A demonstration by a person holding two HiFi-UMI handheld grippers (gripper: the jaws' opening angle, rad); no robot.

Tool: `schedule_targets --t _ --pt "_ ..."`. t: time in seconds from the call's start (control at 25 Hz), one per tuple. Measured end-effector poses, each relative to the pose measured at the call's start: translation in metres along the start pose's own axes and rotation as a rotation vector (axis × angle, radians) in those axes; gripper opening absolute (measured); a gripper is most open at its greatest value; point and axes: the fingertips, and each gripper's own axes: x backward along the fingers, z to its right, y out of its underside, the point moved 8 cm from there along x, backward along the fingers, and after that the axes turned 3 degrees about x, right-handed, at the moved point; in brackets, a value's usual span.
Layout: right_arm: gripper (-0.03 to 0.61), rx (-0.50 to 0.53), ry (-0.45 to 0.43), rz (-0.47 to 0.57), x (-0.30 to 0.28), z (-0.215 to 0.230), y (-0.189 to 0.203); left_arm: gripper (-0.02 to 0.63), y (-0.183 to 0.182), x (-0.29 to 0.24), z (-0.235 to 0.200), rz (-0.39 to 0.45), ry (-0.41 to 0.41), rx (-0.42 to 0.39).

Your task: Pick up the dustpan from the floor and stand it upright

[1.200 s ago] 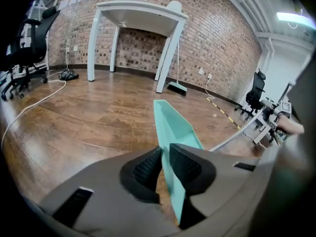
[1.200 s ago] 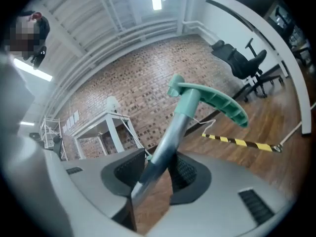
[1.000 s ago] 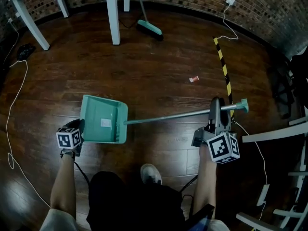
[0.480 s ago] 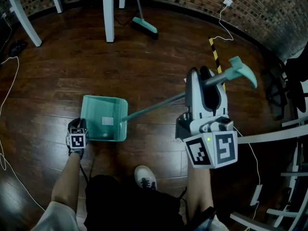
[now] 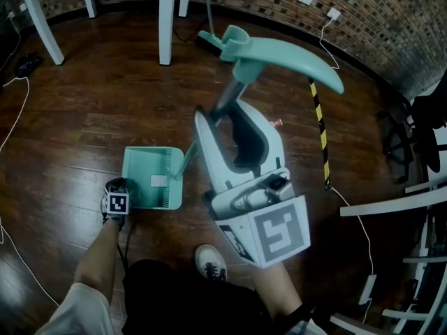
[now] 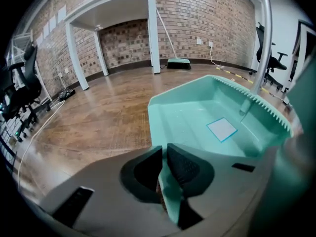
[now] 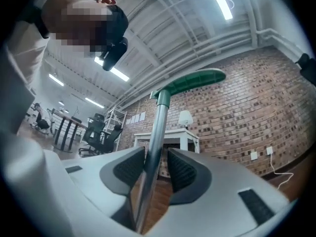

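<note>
Left gripper (image 6: 164, 158) jaws, just closing, pinch dustpan (image 5: 154, 176) wall, pan flat on floor (image 5: 84, 117). Right gripper (image 5: 234, 128) jaws, just opening, sit loose round shaft (image 7: 154, 132), which slants up from pan toward handle (image 5: 283, 54) overhead; right hand nearer top end.
</note>
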Motion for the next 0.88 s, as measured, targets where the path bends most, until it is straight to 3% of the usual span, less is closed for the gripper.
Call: schedule_targets --t 0.12,0.24,0.44,0.56,0.64,0.8,0.88 --pt "0.192 0.020 -0.098 -0.081 -0.005 -0.016 0.003 0.049 0.008 -0.004 -0.002 0.009 0.036 0.038" --pt "0.189 0.041 -0.159 -0.134 -0.006 -0.026 0.007 0.052 0.019 -0.007 -0.009 0.065 0.088 0.123" --pt "0.189 0.067 -0.162 -0.170 0.003 -0.026 0.007 0.069 0.026 0.005 -0.034 0.200 0.106 0.322" --pt "0.189 0.050 -0.136 -0.182 0.015 -0.020 0.006 0.067 0.037 0.028 -0.051 0.269 0.041 0.465" --pt "0.189 0.040 -0.092 -0.140 0.028 -0.007 -0.001 0.011 0.040 0.044 -0.059 0.279 0.001 0.476" --pt "0.182 0.072 -0.022 -0.102 0.049 0.019 -0.027 0.011 0.018 0.083 -0.056 0.305 0.043 0.397" --pt "0.133 0.090 0.000 -0.119 0.053 0.033 -0.047 0.010 -0.007 0.115 -0.050 0.349 0.072 0.365"
